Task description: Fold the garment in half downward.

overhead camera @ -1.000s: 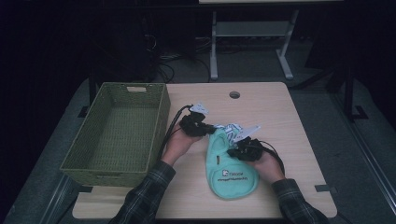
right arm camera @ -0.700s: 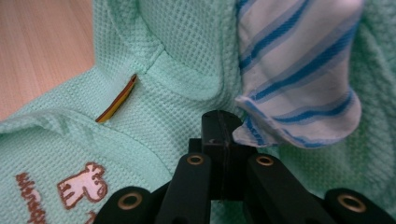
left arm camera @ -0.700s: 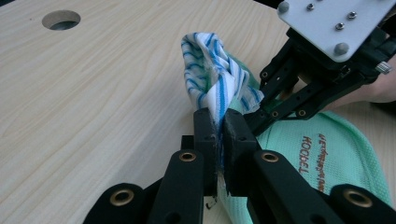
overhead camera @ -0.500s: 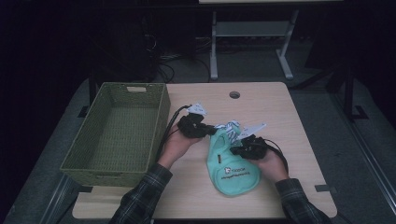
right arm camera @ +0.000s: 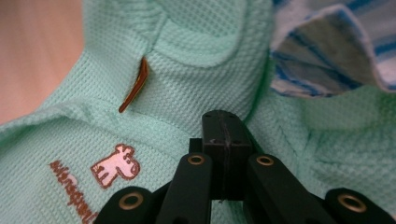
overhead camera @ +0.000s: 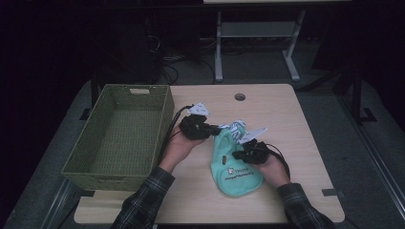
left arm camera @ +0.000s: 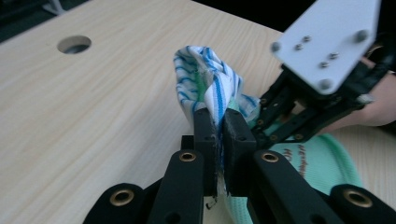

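- Basket point(overhead camera: 119, 138) at table's point(overhead camera: 296, 143) left, nothing inside.
- Left gripper point(left arm camera: 218, 122) clamps striped cloth point(left arm camera: 210, 88).
- Right gripper point(right arm camera: 226, 126) jaws pressed together on mint bag point(overhead camera: 234, 167), mid-table; grip unclear.

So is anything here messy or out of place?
Only the cloth. A mint green garment with a striped lining lies crumpled on the table, its striped end bunched up where the left gripper pinches it. The wicker basket sits square and undamaged.
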A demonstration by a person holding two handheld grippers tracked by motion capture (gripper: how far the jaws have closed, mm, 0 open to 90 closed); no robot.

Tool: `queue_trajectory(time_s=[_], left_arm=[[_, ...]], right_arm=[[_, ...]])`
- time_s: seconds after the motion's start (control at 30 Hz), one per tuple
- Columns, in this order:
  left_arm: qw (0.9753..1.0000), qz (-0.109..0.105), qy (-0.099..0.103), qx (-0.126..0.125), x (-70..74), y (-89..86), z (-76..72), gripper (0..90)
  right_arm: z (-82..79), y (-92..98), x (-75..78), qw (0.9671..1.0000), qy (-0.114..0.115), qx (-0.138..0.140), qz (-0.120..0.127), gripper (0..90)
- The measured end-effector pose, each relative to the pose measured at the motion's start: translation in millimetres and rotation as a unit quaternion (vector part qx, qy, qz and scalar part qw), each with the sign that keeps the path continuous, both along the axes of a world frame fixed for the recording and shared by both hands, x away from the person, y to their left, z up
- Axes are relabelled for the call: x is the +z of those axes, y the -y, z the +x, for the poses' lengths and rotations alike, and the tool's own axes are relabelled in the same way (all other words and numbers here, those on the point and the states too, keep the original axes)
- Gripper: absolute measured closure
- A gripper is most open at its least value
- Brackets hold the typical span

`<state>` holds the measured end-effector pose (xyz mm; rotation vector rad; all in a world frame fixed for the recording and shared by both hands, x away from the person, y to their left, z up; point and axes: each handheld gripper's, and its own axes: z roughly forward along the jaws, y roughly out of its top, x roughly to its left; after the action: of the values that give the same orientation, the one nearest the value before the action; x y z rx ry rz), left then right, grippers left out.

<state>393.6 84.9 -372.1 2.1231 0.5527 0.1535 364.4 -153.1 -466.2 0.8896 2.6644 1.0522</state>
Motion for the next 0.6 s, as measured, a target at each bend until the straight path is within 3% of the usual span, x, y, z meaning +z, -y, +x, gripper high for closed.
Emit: queue_trajectory(time_s=[0.27,0.4,0.6], left_arm=[[0.9999,0.0,0.01,0.006,2.6,-1.4,-1.8,85.3],[0.9999,0.005,0.012,0.002,3.1,-2.0,-1.8,85.3],[0.9999,0.004,0.014,0.0,3.8,-1.0,-4.4,85.3]], right_arm=[[15.9,-13.7,0.0,0.9998,0.021,-0.006,-0.004,89.9],[2.6,-6.4,9.1,0.9996,0.027,-0.001,0.007,89.9],[-25.6,16.1,12.2,0.9999,0.011,0.003,0.002,89.9]])
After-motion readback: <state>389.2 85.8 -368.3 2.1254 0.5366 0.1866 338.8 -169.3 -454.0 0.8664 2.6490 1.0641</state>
